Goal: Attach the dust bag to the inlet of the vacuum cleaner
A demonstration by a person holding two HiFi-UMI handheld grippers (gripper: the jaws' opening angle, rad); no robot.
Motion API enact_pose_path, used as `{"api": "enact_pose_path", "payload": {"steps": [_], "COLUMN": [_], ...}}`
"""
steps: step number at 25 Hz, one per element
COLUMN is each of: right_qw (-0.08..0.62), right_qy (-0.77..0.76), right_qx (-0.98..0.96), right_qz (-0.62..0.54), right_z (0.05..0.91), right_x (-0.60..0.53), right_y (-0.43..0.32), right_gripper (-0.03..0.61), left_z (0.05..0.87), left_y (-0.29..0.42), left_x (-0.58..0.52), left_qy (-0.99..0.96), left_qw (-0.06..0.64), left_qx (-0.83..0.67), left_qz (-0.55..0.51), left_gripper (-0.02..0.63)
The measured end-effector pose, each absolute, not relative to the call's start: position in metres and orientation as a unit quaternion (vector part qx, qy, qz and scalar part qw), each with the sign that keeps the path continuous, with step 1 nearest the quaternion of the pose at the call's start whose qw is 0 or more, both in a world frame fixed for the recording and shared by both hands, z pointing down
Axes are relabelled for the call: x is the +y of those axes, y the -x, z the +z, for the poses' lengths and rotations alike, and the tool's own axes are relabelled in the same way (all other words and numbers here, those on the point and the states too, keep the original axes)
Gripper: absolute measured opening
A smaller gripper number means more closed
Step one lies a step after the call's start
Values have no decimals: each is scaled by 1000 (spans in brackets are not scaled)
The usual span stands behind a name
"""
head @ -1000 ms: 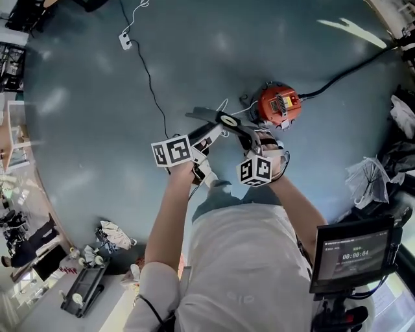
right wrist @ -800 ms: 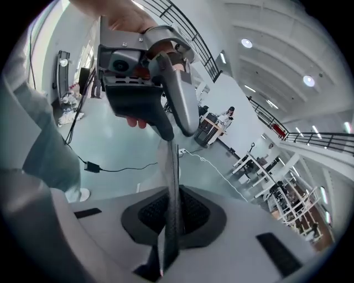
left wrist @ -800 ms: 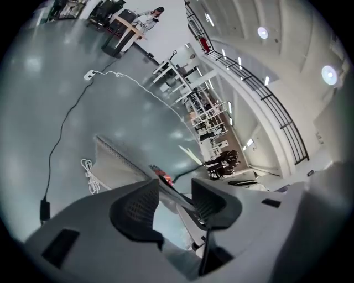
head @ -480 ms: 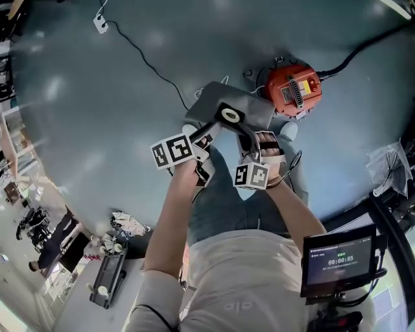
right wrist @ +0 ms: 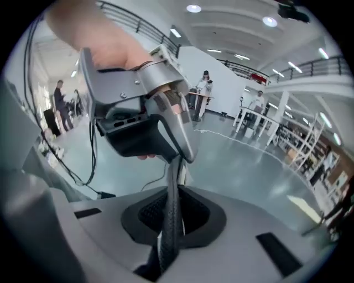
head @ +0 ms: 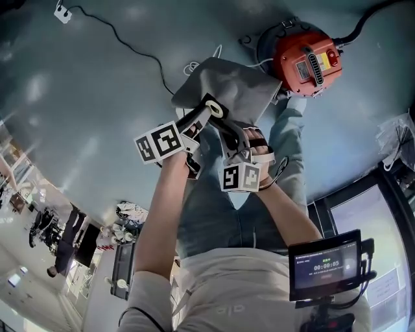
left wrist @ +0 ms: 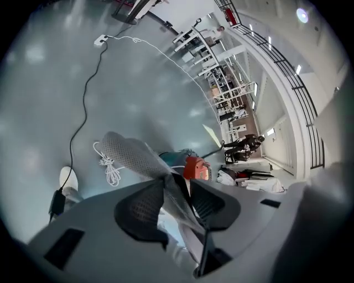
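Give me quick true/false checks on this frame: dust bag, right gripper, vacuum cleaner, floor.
1. The right gripper is shut on the dust bag. True.
2. The dust bag is already fitted to the vacuum cleaner. False: the bag's collar is held up, apart from the vacuum cleaner.
3. The vacuum cleaner's top is blue. False: it is orange-red.
4. A white power strip lies on the floor at the end of a dark cable. True.
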State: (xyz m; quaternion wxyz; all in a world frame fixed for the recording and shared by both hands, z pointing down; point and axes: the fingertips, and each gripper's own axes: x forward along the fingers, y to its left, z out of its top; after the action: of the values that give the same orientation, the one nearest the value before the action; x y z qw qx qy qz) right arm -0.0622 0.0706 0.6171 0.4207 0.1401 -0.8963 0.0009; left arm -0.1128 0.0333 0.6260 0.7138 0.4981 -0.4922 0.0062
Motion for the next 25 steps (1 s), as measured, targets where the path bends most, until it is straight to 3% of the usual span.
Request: {"api": "enact_pose_path", "payload": {"steps": [3, 7, 11, 17, 22, 25], "right_qw": [422, 445, 452, 408, 381, 395], "right_qy": [-142, -138, -126, -48, -23, -53], "right_qx": [-895, -884, -878, -887, -894, -892], "right_qz": [34, 34, 100, 211, 234, 212], "right_z": [635, 686, 711, 695, 689, 702], "right_x": [86, 104, 128, 174, 194, 185], "right_y": [65, 36, 27, 55, 77, 67], "right_gripper": [29, 29, 30, 32, 32, 32], "left_z": [644, 705, 731, 723, 715, 729], "left_y": [116, 89, 75, 99, 127, 118], "left_x": [48, 71, 84, 121, 146, 138], "left_qy": [-488, -394, -353, -287, -259, -287], "left_qw": [719, 778, 794, 757, 729, 752], "left_qx": [-494, -484, -495, -574, -620, -586], "left_qz": [1, -70, -1, 125, 127, 96], "left_gripper": [144, 129, 101, 77, 74, 74]}}
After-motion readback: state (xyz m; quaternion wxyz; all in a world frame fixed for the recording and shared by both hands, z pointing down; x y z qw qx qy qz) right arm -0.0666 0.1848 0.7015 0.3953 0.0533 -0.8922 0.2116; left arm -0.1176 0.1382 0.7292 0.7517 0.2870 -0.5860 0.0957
